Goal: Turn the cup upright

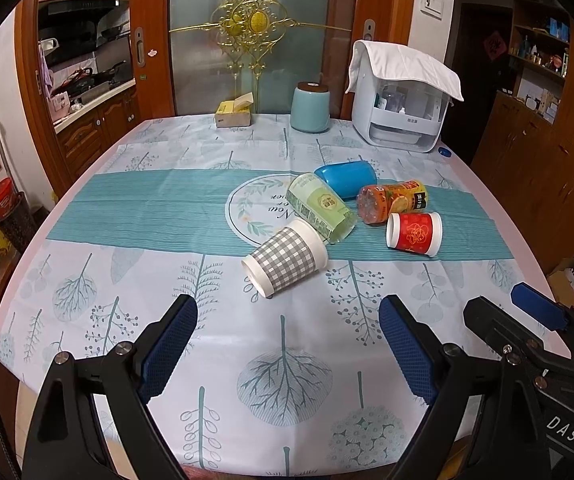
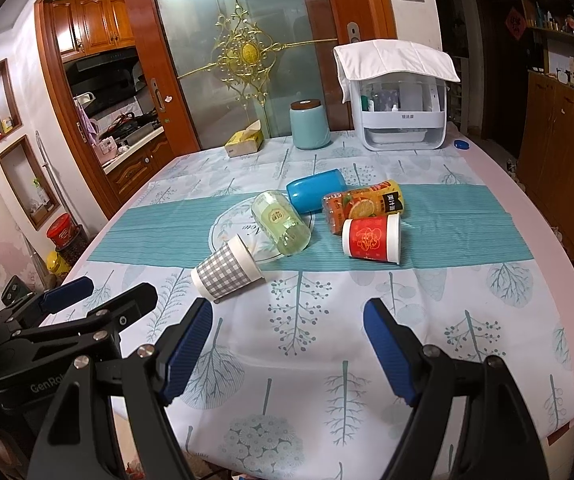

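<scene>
Leaf-printed tablecloth (image 1: 127,280) covers the dining table, both tongs hovering above its near edge. Left gripper (image 1: 287,344) is spread wide and empty, as is the right gripper (image 2: 289,344) beside it. Just ahead lies the grey checked paper cup (image 1: 285,261) on its side, rim touching a toppled green bottle (image 1: 323,206). Beyond these lie a red paper cup (image 1: 414,234), an orange juice bottle (image 1: 391,200) and a blue cup (image 1: 346,175), all tipped over.

A green bottle (image 1: 321,205) and orange juice bottle (image 1: 393,200) lie beside a blue case (image 1: 347,173), teal canister (image 1: 310,107) behind
</scene>
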### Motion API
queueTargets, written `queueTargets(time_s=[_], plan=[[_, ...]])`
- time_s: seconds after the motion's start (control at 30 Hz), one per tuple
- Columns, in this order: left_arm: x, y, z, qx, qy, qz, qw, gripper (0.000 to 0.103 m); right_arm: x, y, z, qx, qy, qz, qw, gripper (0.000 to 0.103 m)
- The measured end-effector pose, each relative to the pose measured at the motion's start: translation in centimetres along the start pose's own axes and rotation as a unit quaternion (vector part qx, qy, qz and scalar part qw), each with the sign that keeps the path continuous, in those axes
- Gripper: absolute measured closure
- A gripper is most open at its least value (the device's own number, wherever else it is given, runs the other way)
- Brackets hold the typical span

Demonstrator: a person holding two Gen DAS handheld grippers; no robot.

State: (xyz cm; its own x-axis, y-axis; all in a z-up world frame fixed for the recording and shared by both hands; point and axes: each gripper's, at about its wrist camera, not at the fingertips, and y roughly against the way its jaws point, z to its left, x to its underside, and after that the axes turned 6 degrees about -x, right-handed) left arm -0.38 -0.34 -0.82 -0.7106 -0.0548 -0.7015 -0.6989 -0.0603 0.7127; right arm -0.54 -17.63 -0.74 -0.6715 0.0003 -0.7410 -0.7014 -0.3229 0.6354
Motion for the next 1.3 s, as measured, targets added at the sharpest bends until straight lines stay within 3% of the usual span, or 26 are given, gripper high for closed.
queueTargets(time_s=[1.3], plan=[[-0.08, -0.95, 0.26, 0.006, 0.008, 0.017, 0.9998, 0.012, 0.36, -0.33, 0.12, -0.001, -0.003, 0.003, 1.0, 0.025]])
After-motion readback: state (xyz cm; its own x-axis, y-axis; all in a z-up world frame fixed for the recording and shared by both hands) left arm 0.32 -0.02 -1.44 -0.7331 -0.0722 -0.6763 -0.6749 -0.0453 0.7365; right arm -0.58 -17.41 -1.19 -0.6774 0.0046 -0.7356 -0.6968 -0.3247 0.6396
